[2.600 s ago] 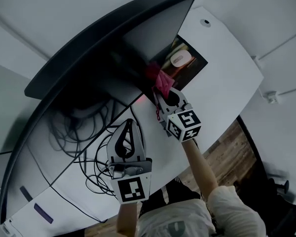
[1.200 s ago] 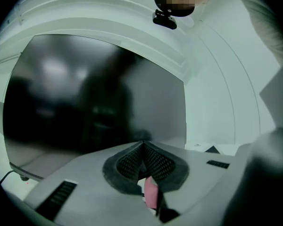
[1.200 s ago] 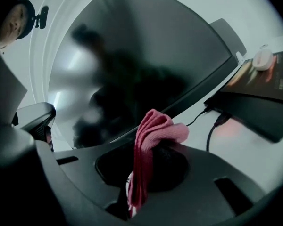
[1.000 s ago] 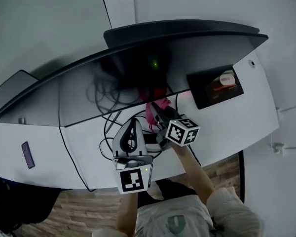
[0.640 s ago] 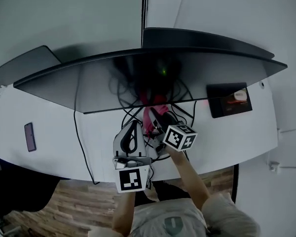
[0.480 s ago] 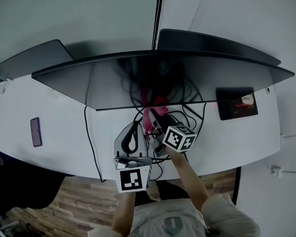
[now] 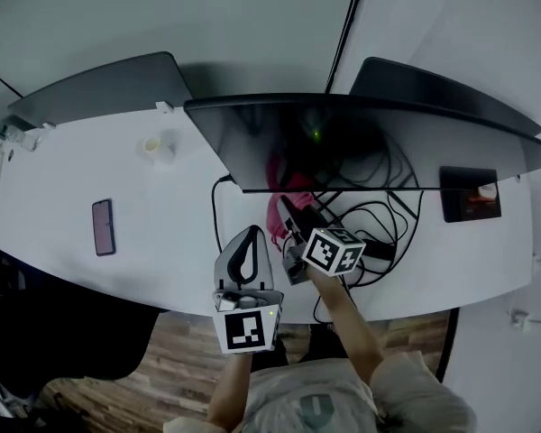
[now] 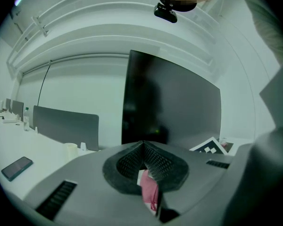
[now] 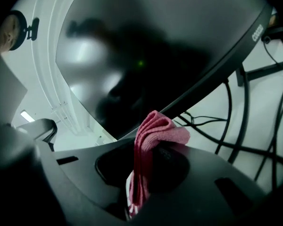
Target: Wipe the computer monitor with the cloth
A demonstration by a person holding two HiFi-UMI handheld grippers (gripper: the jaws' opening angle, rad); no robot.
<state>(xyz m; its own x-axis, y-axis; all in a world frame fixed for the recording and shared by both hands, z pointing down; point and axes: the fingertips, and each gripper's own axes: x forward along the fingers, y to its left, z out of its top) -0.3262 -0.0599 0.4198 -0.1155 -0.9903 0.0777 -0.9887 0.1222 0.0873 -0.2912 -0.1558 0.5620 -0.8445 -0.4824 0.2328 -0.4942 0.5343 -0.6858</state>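
Note:
The wide curved monitor (image 7: pixel 370 142) stands dark on the white desk (image 7: pixel 90 188). My right gripper (image 7: pixel 287 213) is shut on a folded pink cloth (image 7: pixel 276 215), just below the screen's lower edge near its left end. The cloth's pink reflection shows in the glass. In the right gripper view the cloth (image 9: pixel 155 131) sticks up from the right gripper (image 9: pixel 153 147) in front of the monitor's (image 9: pixel 146 46) bottom bezel; contact cannot be judged. My left gripper (image 7: pixel 252 235) hangs shut beside it on the left, off the screen. Its tips (image 8: pixel 142 146) meet, and some pink shows in the hollow behind them.
A phone (image 7: pixel 103 226) and a small pale cup (image 7: pixel 155 146) lie on the desk's left half. A second dark screen (image 7: pixel 99 88) stands behind them. Tangled black cables (image 7: pixel 379 215) spread under the monitor. A dark mouse pad (image 7: pixel 473 197) sits at the right; wooden floor (image 7: pixel 162 350) lies below.
The right gripper has carried the cloth along the screen's lower edge, from the right end by the mouse pad to near the left end. The left gripper has stayed shut alongside.

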